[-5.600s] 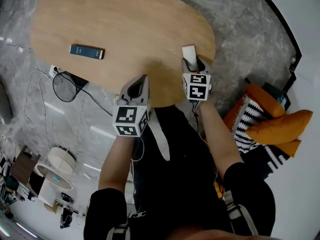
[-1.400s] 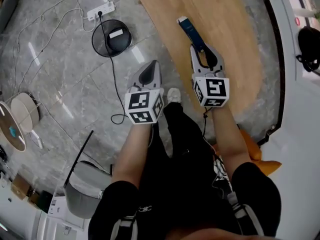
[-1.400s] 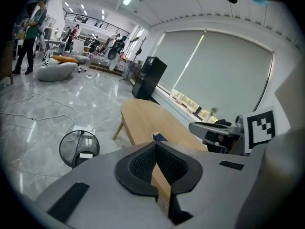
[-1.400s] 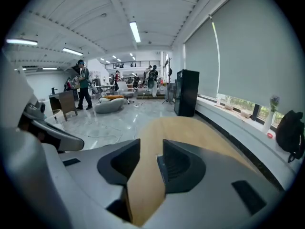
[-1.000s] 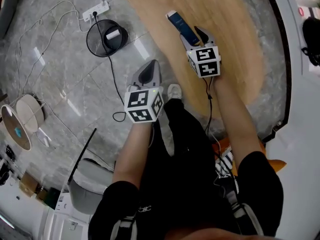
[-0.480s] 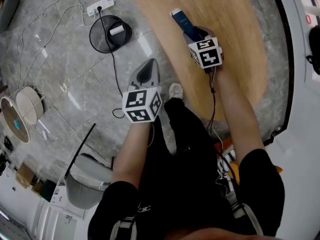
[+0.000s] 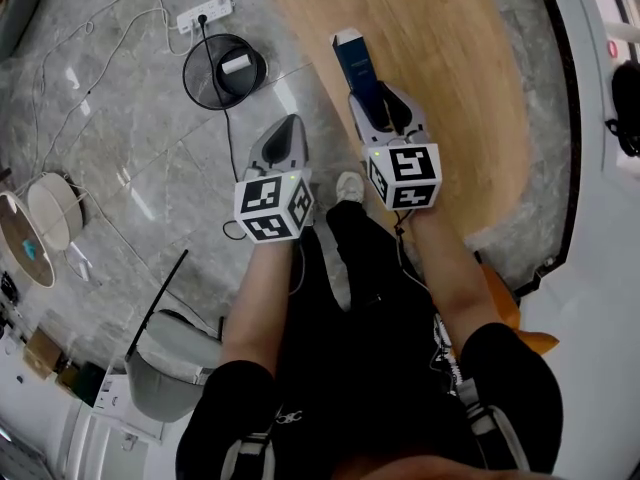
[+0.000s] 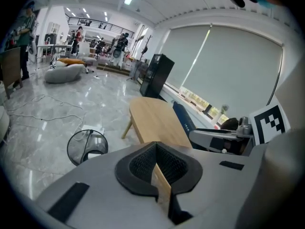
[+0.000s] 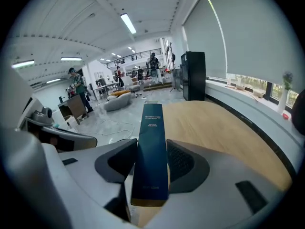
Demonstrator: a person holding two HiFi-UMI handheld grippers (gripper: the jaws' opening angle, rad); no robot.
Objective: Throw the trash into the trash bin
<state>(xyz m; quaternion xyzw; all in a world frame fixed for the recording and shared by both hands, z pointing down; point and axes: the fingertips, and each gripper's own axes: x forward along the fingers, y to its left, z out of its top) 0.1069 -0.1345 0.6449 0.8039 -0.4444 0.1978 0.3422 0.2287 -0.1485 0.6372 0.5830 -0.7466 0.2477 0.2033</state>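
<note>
The blue box is clamped in the right gripper, long axis toward 11 o'clock over the table, with the bin at its 9 o'clock (nearer the seemingly closed, empty left gripper).

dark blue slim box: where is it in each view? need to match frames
Head view: dark blue slim box upper centre, sticking out of the right gripper.
Left gripper view: right of centre, a dark strip along the table's right side.
Right gripper view: dead centre, clamped between the jaws.
Shared landmark: the oval light-wood table.
</note>
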